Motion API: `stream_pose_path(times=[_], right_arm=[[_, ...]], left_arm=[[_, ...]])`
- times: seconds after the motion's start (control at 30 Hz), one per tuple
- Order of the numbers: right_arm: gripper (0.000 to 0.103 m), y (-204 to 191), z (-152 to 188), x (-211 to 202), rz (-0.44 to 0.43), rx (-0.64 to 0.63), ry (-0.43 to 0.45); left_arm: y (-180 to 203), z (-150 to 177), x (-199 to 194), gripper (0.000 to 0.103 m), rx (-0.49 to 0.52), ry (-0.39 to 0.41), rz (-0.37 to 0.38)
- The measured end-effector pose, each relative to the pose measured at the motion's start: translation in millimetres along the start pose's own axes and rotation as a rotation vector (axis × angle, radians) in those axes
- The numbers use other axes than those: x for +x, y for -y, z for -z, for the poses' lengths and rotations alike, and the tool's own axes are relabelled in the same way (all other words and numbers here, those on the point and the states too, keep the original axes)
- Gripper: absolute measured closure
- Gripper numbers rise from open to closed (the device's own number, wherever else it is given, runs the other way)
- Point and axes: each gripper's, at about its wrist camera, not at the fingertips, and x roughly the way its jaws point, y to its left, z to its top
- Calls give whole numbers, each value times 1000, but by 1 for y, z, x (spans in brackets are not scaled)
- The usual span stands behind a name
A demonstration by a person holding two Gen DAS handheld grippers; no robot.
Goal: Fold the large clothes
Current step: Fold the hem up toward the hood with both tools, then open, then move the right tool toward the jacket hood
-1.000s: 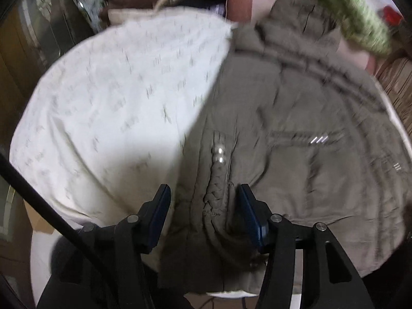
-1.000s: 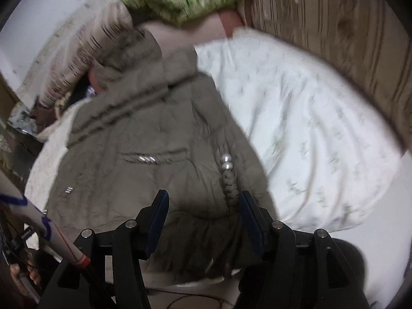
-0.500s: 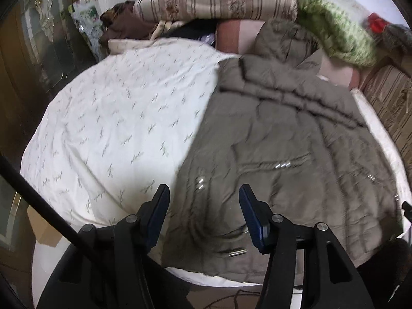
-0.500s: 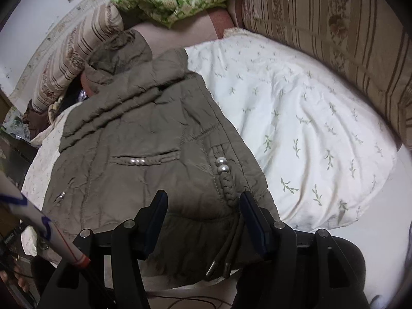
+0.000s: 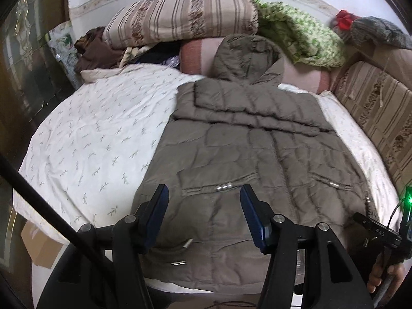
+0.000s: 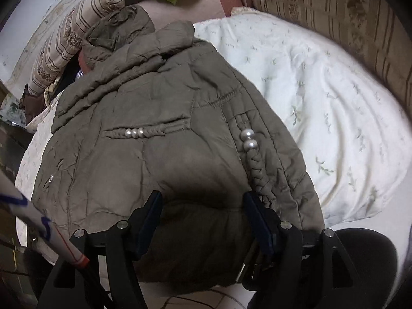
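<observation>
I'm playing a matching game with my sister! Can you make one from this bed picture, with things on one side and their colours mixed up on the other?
Things:
1. puffy jacket
2. bedsheet
3. crumpled blanket
4. gripper fingers

Colours:
A. white with little leaf sprigs
B. dark blue
C. olive brown
D. green and white

Pairs: 1-C, 2-A, 3-D, 4-B

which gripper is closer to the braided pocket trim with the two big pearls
Right. The right gripper sits at the jacket hem with the braided trim ending beside its right finger. The left gripper hangs open over the jacket's other front panel, farther from that pocket.
</observation>
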Motion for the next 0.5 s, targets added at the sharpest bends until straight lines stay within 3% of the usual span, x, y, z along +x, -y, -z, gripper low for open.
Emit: stream_pose_path(times=[0.1,0.33,0.5], right_arm=[[32,-5,-10,-31,-70,20,41],[29,-28,-36,-109,-133,1,168],[27,-68,-66,-148,-162,-53,207]], left_arm=[[5,-9,-17,46,14,46,6],[11,-36,-49,40,13,141,61],[20,-49,-45,38,56,170,64]])
